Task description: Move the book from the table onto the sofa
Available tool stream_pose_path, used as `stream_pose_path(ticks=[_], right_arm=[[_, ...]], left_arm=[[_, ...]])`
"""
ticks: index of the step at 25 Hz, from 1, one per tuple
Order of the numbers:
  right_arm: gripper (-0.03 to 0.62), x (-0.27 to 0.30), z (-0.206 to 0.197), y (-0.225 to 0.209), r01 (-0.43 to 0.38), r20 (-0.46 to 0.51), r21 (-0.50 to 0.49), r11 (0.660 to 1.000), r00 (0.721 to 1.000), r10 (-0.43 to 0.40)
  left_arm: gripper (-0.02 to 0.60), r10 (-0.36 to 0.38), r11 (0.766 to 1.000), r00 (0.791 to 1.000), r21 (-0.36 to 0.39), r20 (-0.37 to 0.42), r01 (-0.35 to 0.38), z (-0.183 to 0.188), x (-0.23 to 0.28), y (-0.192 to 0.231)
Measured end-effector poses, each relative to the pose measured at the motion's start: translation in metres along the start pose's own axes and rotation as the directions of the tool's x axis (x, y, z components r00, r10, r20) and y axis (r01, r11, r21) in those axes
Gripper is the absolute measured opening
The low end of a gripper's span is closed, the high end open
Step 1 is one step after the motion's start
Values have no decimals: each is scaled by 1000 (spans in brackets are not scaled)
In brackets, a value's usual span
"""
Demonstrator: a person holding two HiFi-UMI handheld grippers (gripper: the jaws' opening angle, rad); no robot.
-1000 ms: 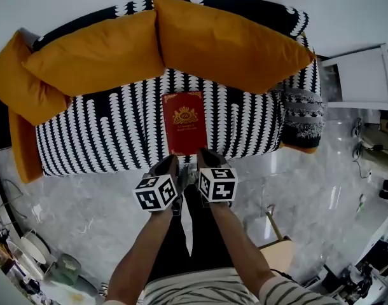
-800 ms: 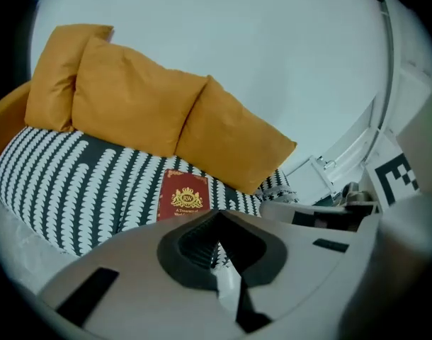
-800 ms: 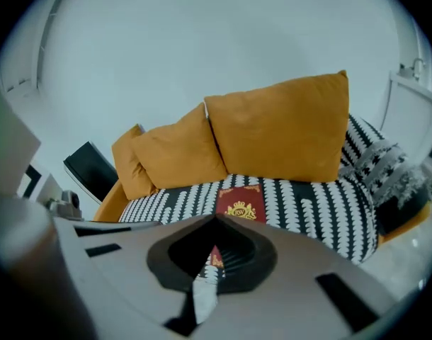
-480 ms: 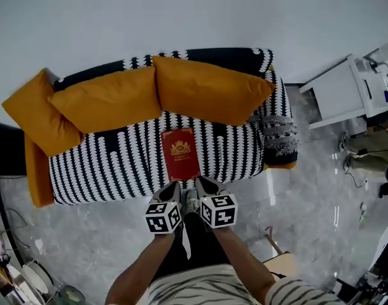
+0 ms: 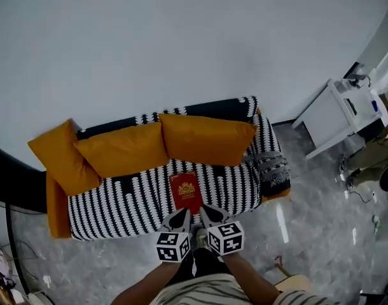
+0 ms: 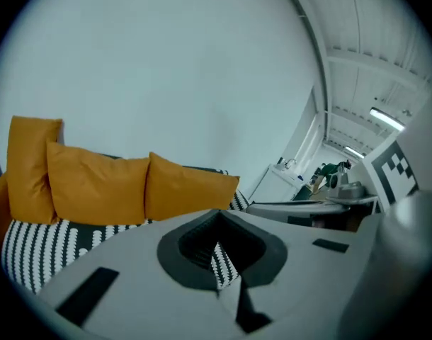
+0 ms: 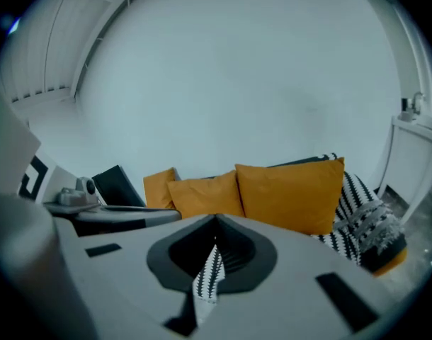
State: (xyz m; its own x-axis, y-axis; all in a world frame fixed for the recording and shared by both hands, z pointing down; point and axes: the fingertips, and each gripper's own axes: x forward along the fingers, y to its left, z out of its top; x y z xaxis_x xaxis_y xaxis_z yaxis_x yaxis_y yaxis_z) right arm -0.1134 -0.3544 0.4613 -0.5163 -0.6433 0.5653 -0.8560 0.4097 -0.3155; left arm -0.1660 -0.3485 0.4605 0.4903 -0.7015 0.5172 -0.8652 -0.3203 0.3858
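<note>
A red book (image 5: pixel 186 192) with a gold crest lies flat on the seat of the black-and-white patterned sofa (image 5: pixel 117 202), in front of the orange cushions (image 5: pixel 207 138). My left gripper (image 5: pixel 183 215) and right gripper (image 5: pixel 205 211) hover side by side just in front of the sofa's front edge, near the book's near end, apart from it. Both are shut with nothing between the jaws. In the left gripper view the cushions (image 6: pixel 131 186) show beyond the closed jaws (image 6: pixel 217 238). The right gripper view shows the cushions (image 7: pixel 287 190) beyond its closed jaws (image 7: pixel 214 241).
A grey knitted throw (image 5: pixel 270 170) hangs over the sofa's right arm. A white cabinet (image 5: pixel 334 116) stands to the right by the wall. A dark panel (image 5: pixel 9 183) is at the left. Grey marble floor (image 5: pixel 308 234) lies around the sofa.
Both grippers have risen and pulled back from the book, still shut. The view has drawn away, so sofa and book look smaller and more wall shows.
</note>
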Motion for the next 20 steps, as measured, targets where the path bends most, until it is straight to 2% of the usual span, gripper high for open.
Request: stream_pose_path(ticks=[3,12,15,20], right_arm=[[14,-19,23,12,6,55,2,1000,998,-6],[14,-49,82,44,-34,178,-93,995,983,50],[14,-62,100,55,-44,214,-108,993,974,67],[14,-76,143,66,-53,288,-160,986,952,98]], left_arm=[[5,21,999,999,50,27,-22,19,-16,-2],[5,28,998,992,54,121,-35,70,-58,-13],[5,19,998,985,63,174,-30,88,-74,-24],[6,-4,992,967,124,256,-29,127,-88,-38]])
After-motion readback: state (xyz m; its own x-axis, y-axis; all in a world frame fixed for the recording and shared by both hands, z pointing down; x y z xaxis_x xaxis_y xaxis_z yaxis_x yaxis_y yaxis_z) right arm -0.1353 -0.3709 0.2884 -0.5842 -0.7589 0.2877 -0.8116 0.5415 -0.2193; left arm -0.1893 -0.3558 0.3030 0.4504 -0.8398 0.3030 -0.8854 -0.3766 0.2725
